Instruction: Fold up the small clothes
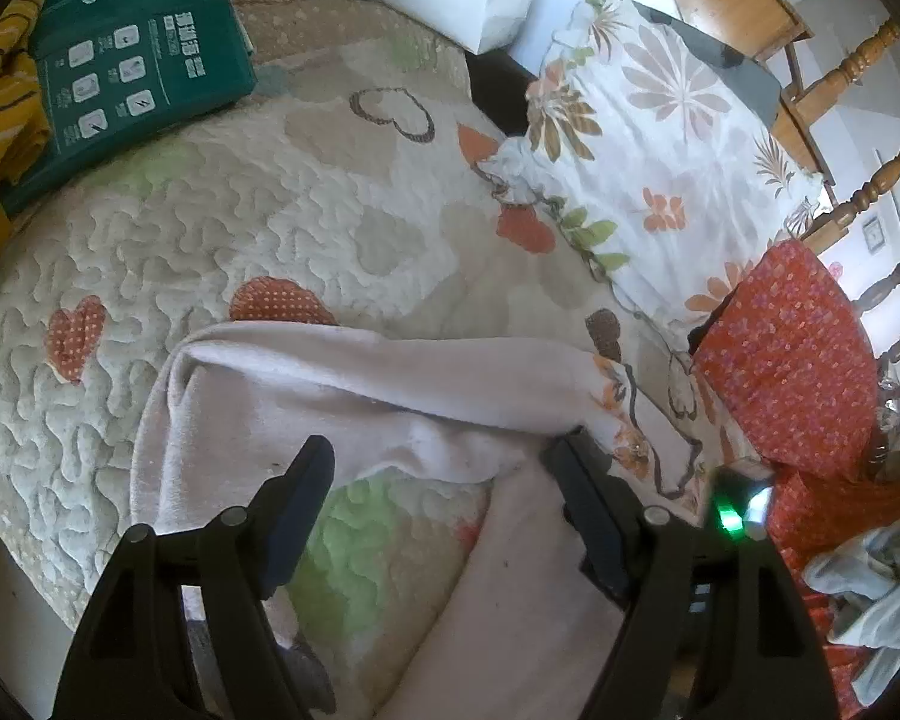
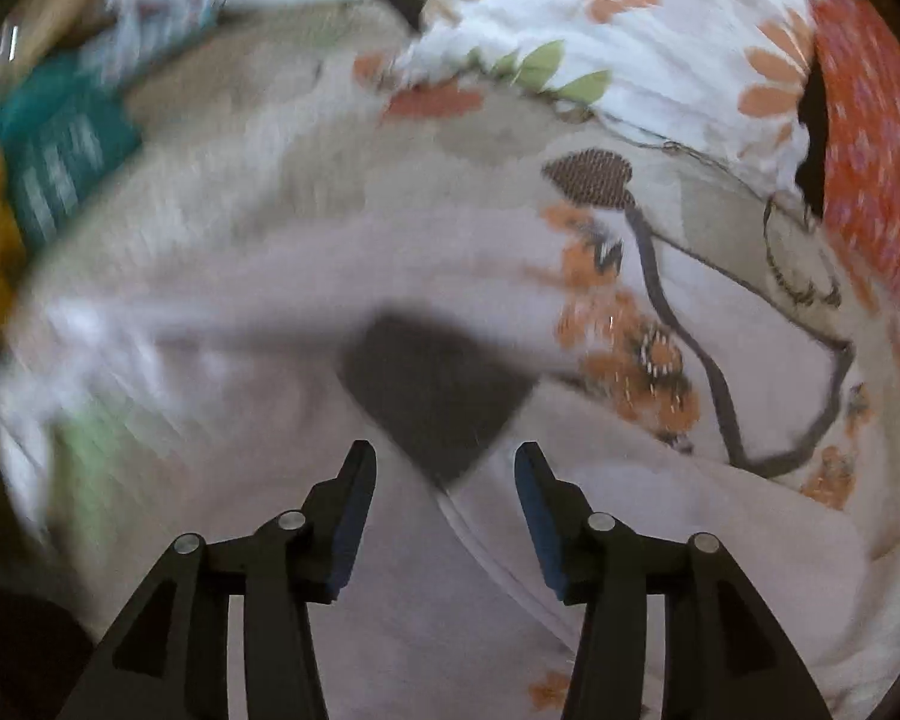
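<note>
A pale pink garment (image 1: 360,378) lies rumpled on the quilted heart-pattern cover (image 1: 210,228), with an orange flower print (image 1: 624,414) at its right end. My left gripper (image 1: 441,447) is open wide and hangs low over a fold of it, the right fingertip (image 1: 570,441) at the fold's edge. The right wrist view is blurred. There my right gripper (image 2: 444,456) is open just above the same garment (image 2: 660,540), with nothing pressed between its pads. A dark blurred shape (image 2: 432,384) lies just past its tips; I cannot tell what it is.
Around the quilt are a green pack (image 1: 138,78) and yellow cloth (image 1: 0,96) at the far left, a floral pillow (image 1: 660,138) at the back right, and red patterned cloth (image 1: 792,360) on the right. Wooden chairs (image 1: 858,60) stand beyond. A black part with a green light (image 1: 738,504) sits by the red cloth.
</note>
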{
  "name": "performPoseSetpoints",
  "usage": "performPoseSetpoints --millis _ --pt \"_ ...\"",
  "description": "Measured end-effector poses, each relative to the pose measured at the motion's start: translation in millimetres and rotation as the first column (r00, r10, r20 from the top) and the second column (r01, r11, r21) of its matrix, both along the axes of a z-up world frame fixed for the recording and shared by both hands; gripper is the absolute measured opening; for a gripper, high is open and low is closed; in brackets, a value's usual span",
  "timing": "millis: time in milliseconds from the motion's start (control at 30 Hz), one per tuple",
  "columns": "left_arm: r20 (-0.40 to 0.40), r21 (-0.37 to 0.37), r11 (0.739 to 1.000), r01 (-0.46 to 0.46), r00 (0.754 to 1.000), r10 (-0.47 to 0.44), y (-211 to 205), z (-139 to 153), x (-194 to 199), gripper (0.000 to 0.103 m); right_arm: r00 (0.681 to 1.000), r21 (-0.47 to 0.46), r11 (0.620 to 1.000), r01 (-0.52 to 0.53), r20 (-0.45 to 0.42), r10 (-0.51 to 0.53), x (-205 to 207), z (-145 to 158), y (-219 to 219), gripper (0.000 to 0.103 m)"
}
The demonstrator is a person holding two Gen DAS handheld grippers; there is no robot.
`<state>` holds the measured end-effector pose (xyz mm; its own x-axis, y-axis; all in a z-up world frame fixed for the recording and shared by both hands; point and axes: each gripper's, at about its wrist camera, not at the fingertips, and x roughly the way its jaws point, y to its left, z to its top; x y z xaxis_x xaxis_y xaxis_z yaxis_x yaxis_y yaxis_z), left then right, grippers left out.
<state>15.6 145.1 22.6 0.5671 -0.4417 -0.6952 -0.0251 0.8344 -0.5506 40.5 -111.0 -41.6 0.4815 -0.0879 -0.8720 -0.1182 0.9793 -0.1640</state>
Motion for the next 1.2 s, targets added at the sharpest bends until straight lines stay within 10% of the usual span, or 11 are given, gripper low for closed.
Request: performPoseSetpoints --millis 100,567,833,1033,1067,1133,1200 --pt "0.002 0.013 1.0 -0.022 1.0 0.022 6 0 -1 0.076 0.997 0.074 0.995 0.067 0.028 -0.069 0 5 -6 0.009" --pt "0.014 0.048 0.957 -0.285 0.959 0.284 87 6 -9 0.076 0.995 0.237 0.966 -0.102 0.026 0.099 -21 23 54 0.007" --pt "0.032 0.079 0.881 -0.466 0.885 0.465 146 6 -30 0.076 0.944 0.357 0.877 -0.321 0.044 0.328 -62 29 127 0.056" --pt "-0.009 0.059 0.889 -0.454 0.89 0.455 150 -2 -28 0.076 0.931 0.361 0.871 -0.335 -0.016 0.365 -77 -17 178 0.058" --pt "-0.007 0.062 0.888 -0.455 0.89 0.457 149 -2 -28 0.076 0.931 0.328 0.88 -0.344 -0.001 0.365 -79 -17 185 0.056" --pt "-0.002 0.066 0.883 -0.464 0.885 0.465 148 -2 -28 0.076 0.926 0.378 0.863 -0.334 -0.039 0.375 -76 -14 185 0.006" --pt "0.0 0.067 0.88 -0.47 0.882 0.471 145 -2 -27 0.076 0.944 0.444 0.848 -0.29 -0.012 0.33 -71 3 168 0.005"
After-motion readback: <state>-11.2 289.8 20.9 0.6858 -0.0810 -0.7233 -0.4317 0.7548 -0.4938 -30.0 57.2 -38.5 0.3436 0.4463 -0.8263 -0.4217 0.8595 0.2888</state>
